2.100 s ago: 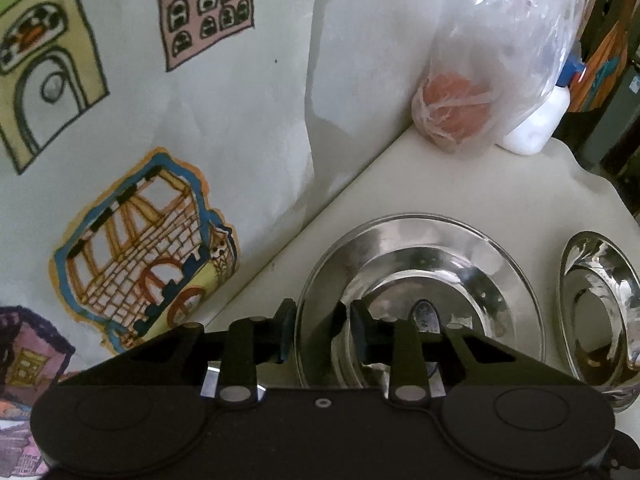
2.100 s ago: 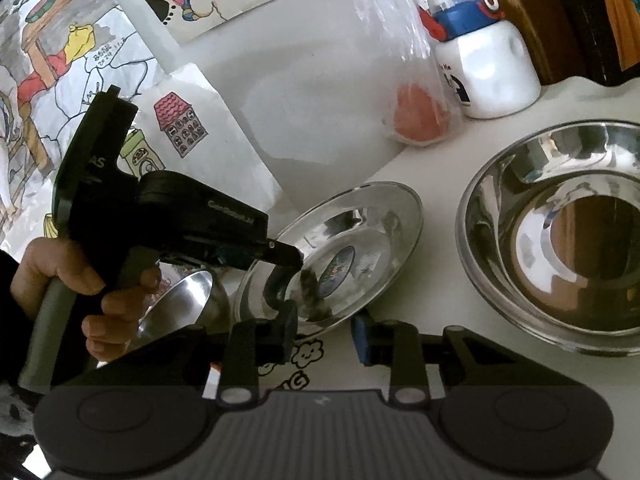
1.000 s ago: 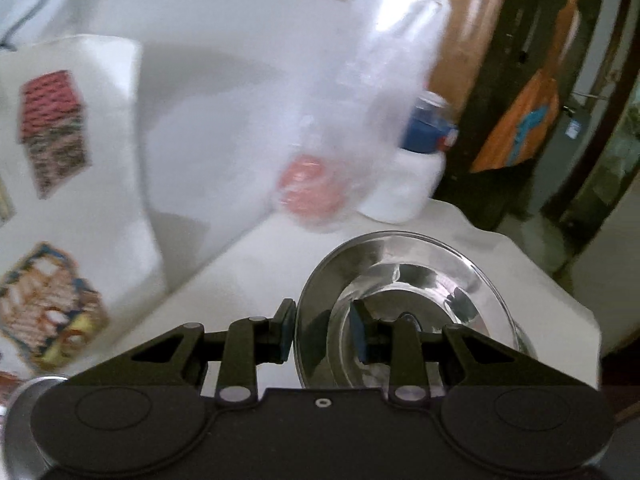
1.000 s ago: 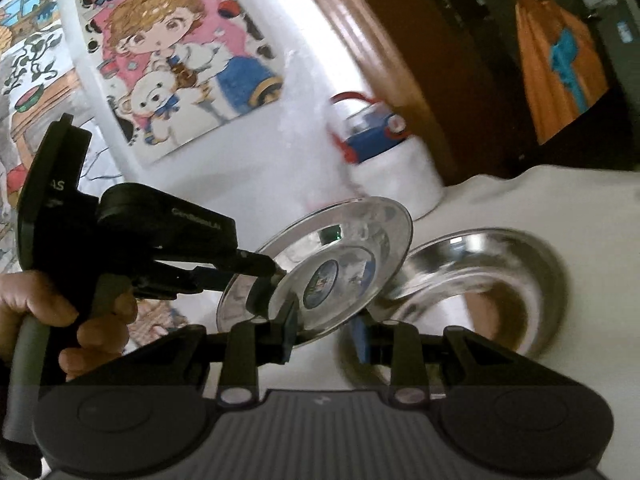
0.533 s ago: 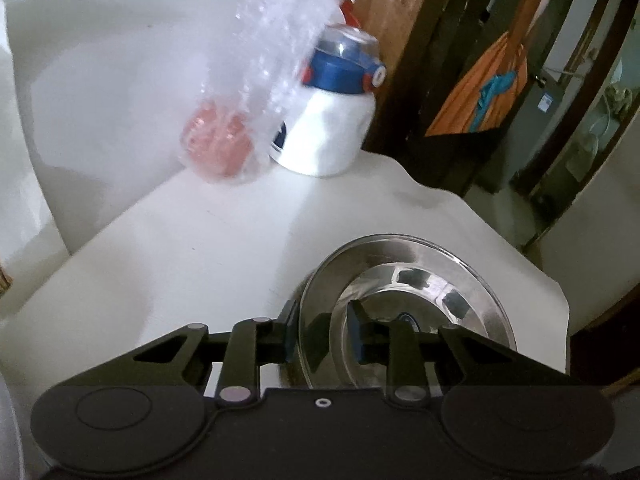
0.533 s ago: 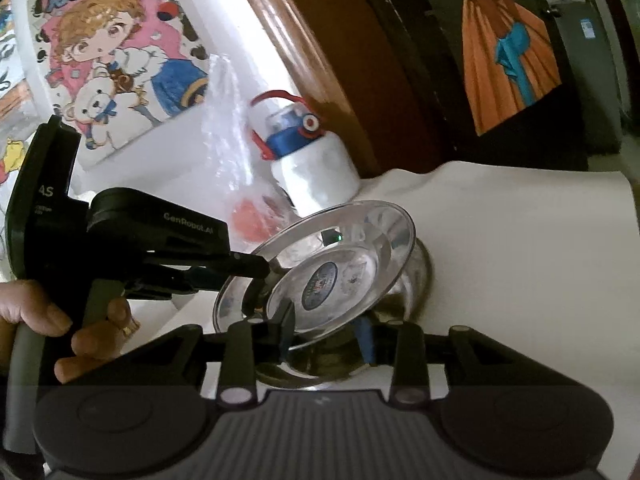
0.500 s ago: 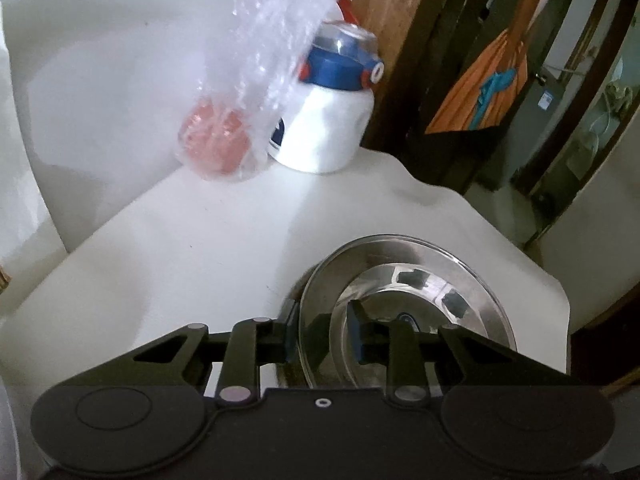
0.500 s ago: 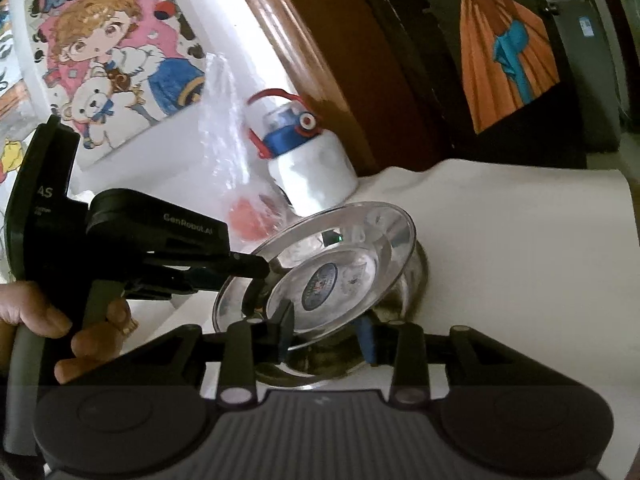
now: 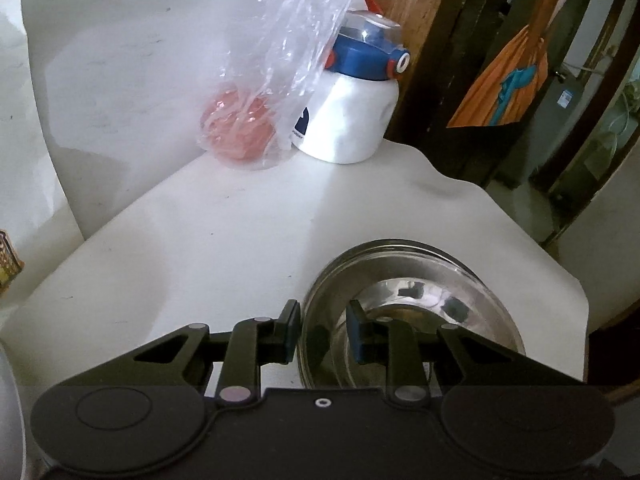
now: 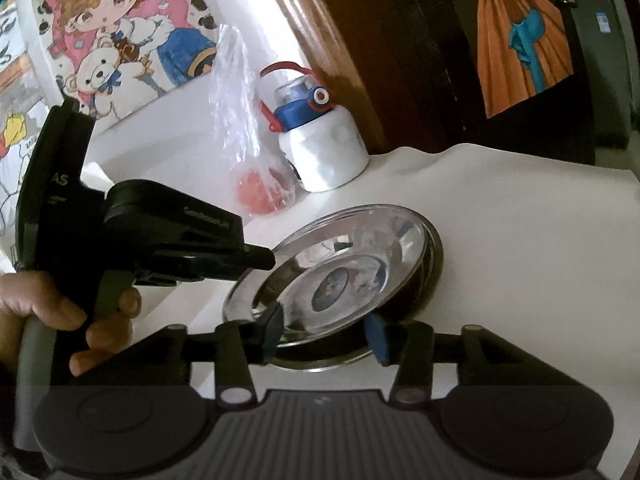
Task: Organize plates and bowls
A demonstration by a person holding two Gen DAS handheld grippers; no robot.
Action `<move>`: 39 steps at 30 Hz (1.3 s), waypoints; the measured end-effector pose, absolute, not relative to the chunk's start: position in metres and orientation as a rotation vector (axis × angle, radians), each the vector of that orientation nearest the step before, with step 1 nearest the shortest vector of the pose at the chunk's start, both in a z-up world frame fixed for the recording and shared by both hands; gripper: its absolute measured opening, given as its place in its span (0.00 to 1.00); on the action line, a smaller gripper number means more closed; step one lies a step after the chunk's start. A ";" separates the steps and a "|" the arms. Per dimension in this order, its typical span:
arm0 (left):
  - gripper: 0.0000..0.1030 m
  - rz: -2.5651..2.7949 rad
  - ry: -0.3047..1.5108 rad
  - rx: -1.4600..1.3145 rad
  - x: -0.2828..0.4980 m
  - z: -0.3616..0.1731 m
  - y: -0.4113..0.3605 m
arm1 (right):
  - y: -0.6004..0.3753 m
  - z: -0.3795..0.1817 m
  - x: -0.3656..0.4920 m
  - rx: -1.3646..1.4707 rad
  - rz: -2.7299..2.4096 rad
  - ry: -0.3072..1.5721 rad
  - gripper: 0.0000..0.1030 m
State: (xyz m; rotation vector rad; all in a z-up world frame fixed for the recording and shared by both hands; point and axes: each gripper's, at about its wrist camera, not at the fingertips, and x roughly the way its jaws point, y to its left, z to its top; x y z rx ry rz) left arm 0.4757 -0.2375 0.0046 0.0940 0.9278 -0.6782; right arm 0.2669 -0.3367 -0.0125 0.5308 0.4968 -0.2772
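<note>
A shiny steel plate (image 10: 340,276) with a blue sticker in its middle lies tilted on top of a larger steel bowl (image 10: 434,260) on the white table. My left gripper (image 10: 260,264) reaches in from the left and is shut on the plate's left rim. In the left wrist view that rim runs between the fingers of the left gripper (image 9: 324,332), and the plate (image 9: 420,280) fills the lower right. My right gripper (image 10: 325,336) is open just in front of the bowl's near rim, holding nothing.
A white bottle with a blue lid (image 9: 348,120) and a clear plastic bag holding something red (image 9: 240,128) stand at the back against the wall. The table edge (image 9: 560,264) drops off just right of the bowl. A hand (image 10: 92,320) holds the left gripper's handle.
The left gripper carried the plate rightward across the table and lowered it onto the large bowl. The right gripper followed, and its fingers now stand wider apart.
</note>
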 end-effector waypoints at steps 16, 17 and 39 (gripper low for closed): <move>0.39 -0.669 0.920 0.067 0.466 0.006 -0.226 | -0.336 -0.002 0.257 0.556 -0.232 0.558 0.98; 0.44 -0.666 0.916 0.061 0.465 0.007 -0.224 | -0.336 -0.001 0.255 0.555 -0.232 0.556 1.00; 0.99 -0.512 0.675 -0.006 0.366 0.082 -0.096 | -0.286 0.058 0.184 0.486 -0.225 0.430 1.00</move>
